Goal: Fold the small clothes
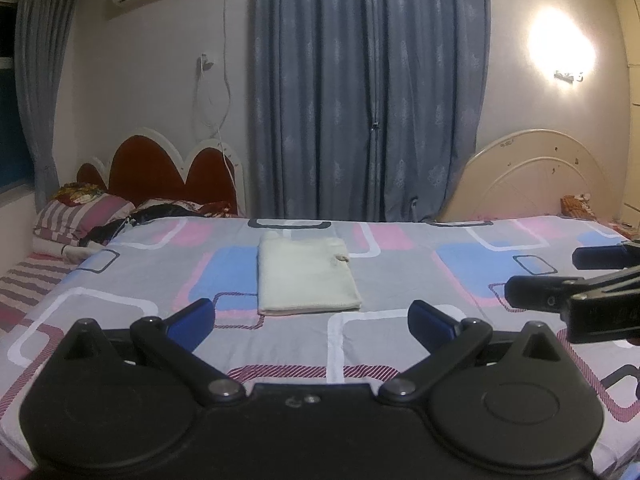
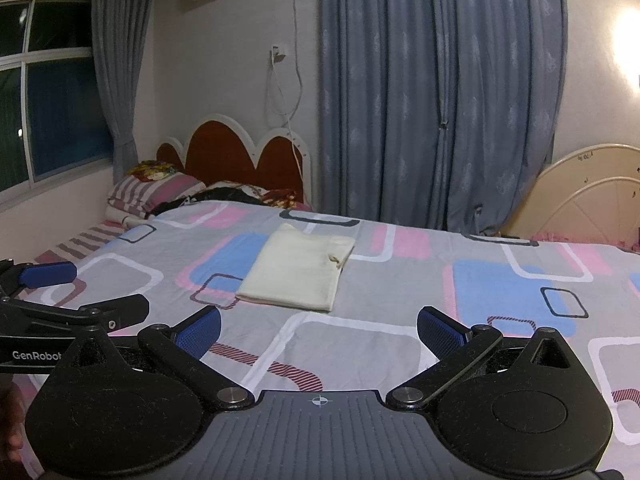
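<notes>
Both the left gripper and right gripper hover spread, empty. The folded cream garment looks soft, light; pinch a near corner.

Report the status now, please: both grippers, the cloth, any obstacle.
Left gripper open, right gripper open, both empty above the bed sheet. Cream garment lies folded flat, untouched. Nothing blocks it.

The left gripper is showing matte black linkage arms, silver pivot screws and blue ribbed pads; the right gripper is wearing a grey ridged housing.
</notes>
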The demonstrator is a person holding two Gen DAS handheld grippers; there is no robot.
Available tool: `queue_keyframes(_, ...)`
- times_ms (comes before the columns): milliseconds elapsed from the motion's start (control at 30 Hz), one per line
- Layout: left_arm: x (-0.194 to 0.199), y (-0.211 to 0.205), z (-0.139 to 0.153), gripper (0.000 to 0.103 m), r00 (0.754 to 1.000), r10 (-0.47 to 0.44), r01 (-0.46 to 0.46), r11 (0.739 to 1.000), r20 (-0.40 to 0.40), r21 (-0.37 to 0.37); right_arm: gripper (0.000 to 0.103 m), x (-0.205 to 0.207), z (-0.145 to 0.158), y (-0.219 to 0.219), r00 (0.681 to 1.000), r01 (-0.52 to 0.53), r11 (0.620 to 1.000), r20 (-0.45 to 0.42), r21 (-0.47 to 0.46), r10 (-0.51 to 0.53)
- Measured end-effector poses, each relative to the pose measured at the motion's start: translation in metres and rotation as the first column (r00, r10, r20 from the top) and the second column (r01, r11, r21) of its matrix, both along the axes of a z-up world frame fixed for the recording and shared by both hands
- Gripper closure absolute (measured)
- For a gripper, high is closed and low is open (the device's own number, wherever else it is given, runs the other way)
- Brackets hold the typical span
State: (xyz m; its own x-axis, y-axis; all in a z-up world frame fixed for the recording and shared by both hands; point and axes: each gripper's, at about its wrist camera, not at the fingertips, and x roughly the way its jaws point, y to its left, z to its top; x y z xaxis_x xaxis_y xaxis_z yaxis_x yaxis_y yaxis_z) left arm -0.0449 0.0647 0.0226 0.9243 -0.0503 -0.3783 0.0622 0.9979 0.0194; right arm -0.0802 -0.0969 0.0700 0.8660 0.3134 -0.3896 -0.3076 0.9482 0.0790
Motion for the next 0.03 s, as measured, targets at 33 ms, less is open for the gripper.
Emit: queue_keyframes(33,0.0002,0.0006,-0.0001,0.0,1.0,0.001,-0.001,1.0,-0.003,-0.002,0.0,-0.0004,-0.0007,-0.0029,1.0,-0.003,1.0,0.0,-0.002,0.003)
